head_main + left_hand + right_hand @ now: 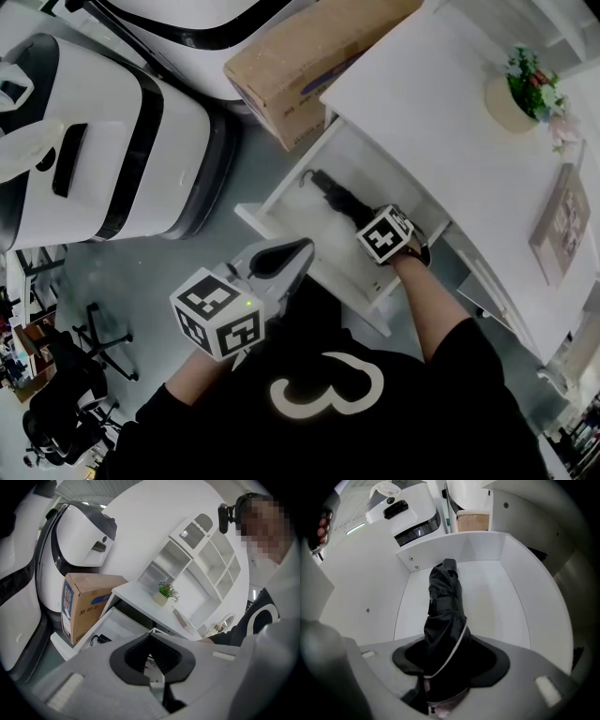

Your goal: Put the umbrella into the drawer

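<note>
A folded black umbrella [445, 606] lies lengthwise in the open white drawer [454, 545], its far end toward the drawer's front panel. My right gripper [445, 667] points steeply down into the drawer and is shut on the umbrella's near end. The head view shows the umbrella [336, 197] inside the drawer [281, 202], with the right gripper [367, 223] under its marker cube. My left gripper [302, 247] hovers just outside the drawer's front corner, shut with nothing in it. In the left gripper view its jaws [151, 656] meet, and the drawer [112, 625] lies beyond.
A cardboard box [300, 66] stands on the floor beside the drawer. The white desk top [422, 122] carries a potted plant [525, 89] and a flat frame [562, 220]. A large white machine [103, 159] stands on the left, an office chair [66, 412] below it.
</note>
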Demonstrator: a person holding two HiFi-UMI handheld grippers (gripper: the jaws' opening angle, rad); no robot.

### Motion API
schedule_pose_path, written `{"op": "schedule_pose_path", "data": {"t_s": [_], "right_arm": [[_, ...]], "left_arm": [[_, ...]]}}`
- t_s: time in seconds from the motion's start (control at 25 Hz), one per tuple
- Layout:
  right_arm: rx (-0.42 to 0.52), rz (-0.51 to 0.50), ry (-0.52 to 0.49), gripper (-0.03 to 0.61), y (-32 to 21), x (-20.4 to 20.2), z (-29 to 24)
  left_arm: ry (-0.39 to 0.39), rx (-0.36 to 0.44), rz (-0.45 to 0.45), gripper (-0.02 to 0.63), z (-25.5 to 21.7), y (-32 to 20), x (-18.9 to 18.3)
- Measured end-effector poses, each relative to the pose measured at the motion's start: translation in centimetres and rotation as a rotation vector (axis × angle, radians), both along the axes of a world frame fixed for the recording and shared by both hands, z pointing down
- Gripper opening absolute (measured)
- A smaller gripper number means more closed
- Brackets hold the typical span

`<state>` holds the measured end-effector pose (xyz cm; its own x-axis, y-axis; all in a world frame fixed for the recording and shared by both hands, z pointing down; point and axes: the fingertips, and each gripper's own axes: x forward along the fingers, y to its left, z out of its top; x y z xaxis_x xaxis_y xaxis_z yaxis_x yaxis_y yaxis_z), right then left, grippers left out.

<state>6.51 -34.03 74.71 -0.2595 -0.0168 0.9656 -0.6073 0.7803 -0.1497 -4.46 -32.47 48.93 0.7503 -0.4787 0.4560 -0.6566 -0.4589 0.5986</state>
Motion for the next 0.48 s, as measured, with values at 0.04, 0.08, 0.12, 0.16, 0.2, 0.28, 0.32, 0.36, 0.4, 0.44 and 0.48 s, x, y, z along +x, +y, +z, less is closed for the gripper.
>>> {"op": "schedule_pose_path", "data": {"t_s": [0.04, 0.08, 0.12, 0.16, 0.2, 0.28, 0.32, 0.36, 0.4, 0.44, 0.48], "right_arm": [[0.004, -0.001, 0.001, 0.235, -0.02, -0.07, 0.04], [0.007, -0.001, 0.003, 0.238, 0.04, -0.07, 0.12], [0.008, 0.000, 0.004, 0.242, 0.10, -0.03, 0.20], [0.009, 0.001, 0.005, 0.247, 0.13, 0.02, 0.28], [0.010, 0.002, 0.005, 0.250, 0.14, 0.04, 0.34], [0.015, 0.003, 0.003, 0.259, 0.05, 0.04, 0.43], [0.018, 0.005, 0.001, 0.267, -0.02, 0.04, 0.45], [0.021, 0.007, -0.003, 0.271, -0.08, 0.04, 0.45], [0.025, 0.010, -0.007, 0.281, -0.14, 0.03, 0.42], [0.029, 0.013, -0.011, 0.291, -0.19, 0.01, 0.36], [0.033, 0.016, -0.016, 0.303, -0.23, -0.03, 0.27]], "left_arm": [[0.000, -0.005, -0.001, 0.008, 0.14, 0.08, -0.07], [0.001, -0.010, -0.003, 0.008, 0.23, 0.14, -0.12], [0.003, -0.013, -0.006, 0.007, 0.26, 0.19, -0.15], [0.004, -0.013, -0.010, 0.008, 0.24, 0.20, -0.18], [0.004, -0.012, -0.014, 0.008, 0.19, 0.20, -0.24], [0.000, -0.007, -0.019, 0.008, 0.16, 0.19, -0.39], [-0.002, -0.006, -0.020, 0.008, 0.18, 0.20, -0.46], [-0.003, -0.006, -0.021, 0.008, 0.21, 0.24, -0.50], [-0.003, -0.006, -0.021, 0.008, 0.22, 0.29, -0.53], [-0.003, -0.005, -0.021, 0.008, 0.21, 0.35, -0.56], [-0.003, -0.003, -0.020, 0.008, 0.17, 0.41, -0.59]]}}
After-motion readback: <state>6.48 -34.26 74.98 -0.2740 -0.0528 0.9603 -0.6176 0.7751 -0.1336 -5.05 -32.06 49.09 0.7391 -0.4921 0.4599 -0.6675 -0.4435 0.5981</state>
